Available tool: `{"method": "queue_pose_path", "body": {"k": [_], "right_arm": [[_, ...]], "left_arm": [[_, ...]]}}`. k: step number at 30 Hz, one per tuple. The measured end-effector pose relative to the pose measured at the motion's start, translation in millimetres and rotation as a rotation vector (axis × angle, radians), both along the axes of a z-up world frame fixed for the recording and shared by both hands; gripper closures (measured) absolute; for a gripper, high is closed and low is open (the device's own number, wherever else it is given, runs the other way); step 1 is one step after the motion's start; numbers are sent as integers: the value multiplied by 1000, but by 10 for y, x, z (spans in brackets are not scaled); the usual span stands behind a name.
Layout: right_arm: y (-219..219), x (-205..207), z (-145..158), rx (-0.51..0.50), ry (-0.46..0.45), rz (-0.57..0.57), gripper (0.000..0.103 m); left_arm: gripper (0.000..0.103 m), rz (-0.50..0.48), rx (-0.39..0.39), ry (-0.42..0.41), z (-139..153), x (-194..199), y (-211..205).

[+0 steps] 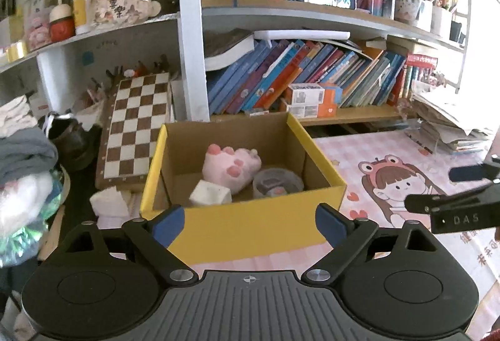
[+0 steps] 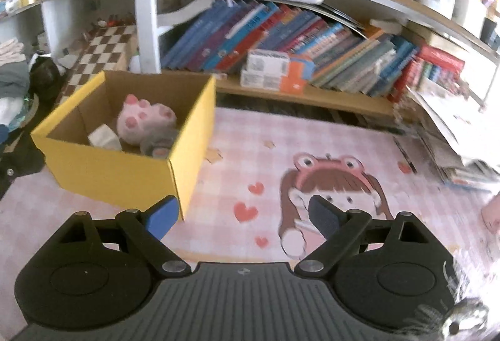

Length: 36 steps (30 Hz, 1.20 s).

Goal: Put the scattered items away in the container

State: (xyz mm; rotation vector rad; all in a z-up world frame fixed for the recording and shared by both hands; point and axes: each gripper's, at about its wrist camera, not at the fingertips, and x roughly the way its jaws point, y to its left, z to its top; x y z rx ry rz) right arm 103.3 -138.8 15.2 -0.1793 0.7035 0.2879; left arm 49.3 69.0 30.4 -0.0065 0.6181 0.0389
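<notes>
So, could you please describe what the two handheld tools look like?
Both match. The left tool and right tool each have black linkage arms with silver pivot screws, blue pads on the fingers, two round black discs and a ribbed grey body. The right tool's side reads "DAS".

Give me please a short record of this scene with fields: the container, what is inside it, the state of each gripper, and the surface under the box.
container: yellow cardboard box, open at the top, standing on the mat
contents: pink paw plush, white block, round clear tub
left gripper: open, nothing between the jaws, just before the box's front wall
right gripper: open, nothing held, over the mat to the right of the box
surface: pink checked mat with a cartoon girl in a frog hat
behind: bookshelf, chessboard
</notes>
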Motion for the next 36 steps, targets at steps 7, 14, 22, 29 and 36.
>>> {"method": "queue_pose_path", "body": {"k": [7,14,22,29,36], "right_arm": [[-160,-204,-184,-25,19,-67,9],[-180,-346,-239,-30,32,-64,3],[-141,-436,-202,-35,10,-38,0],[-140,-438,-206,-39,19,-44,0],[-133,-445,-201,-44,17,-44,0]], "left_arm": [[7,3,14,36,-131,-92,-161],[7,31,26,47,-193,-144,-213],[7,23,23,74,-260,-228,-289],[7,7,24,73,-251,-270,-330],[2,1,22,70,-242,-287,-341]]}}
